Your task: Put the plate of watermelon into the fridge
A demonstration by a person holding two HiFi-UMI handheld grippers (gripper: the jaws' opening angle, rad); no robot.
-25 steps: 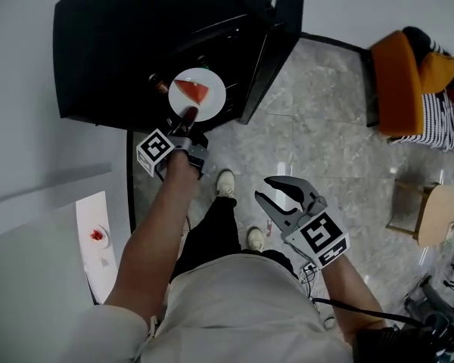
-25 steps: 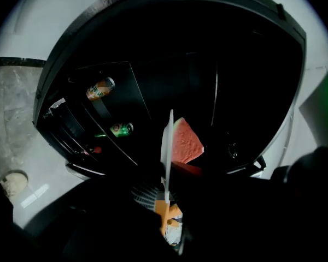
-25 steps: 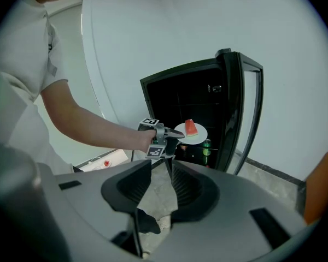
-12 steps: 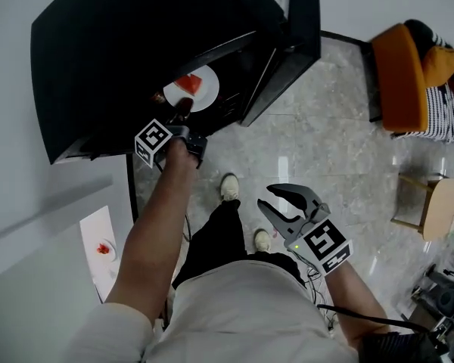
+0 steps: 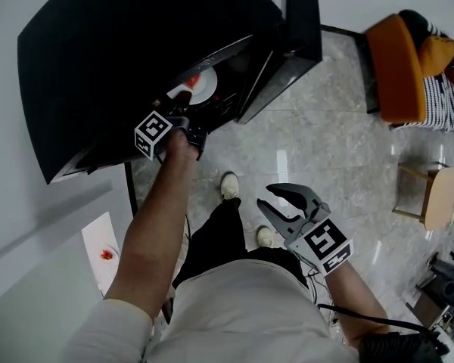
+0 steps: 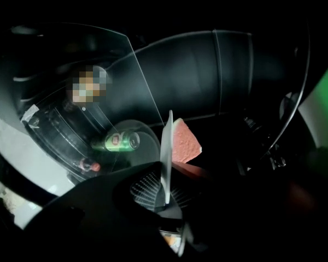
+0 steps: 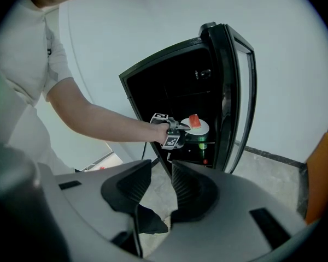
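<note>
The white plate [image 5: 199, 84] with a red watermelon slice [image 5: 186, 87] is inside the open black fridge [image 5: 136, 59]. My left gripper [image 5: 181, 104] is shut on the plate's near rim and reaches into the fridge mouth. In the left gripper view the plate [image 6: 167, 146] shows edge-on between the jaws, with the watermelon [image 6: 184, 142] on its right side. The right gripper view shows the plate [image 7: 198, 127], the slice [image 7: 194, 120] and the left gripper [image 7: 181, 126] at a fridge shelf. My right gripper [image 5: 268, 197] [image 7: 161, 169] hangs open and empty over the floor, away from the fridge.
The fridge door [image 5: 303, 13] [image 7: 238, 91] stands open at the right. A green can [image 6: 117, 141] and a red-capped bottle [image 6: 91, 166] lie lower inside the fridge. An orange chair [image 5: 397, 66] and a wooden stool [image 5: 439, 199] stand at the right. A white counter [image 5: 106, 248] is at the left.
My left gripper has carried the plate from in front of the fridge mouth deeper inside, so the fridge top now hides part of it. The right gripper has stayed roughly in place.
</note>
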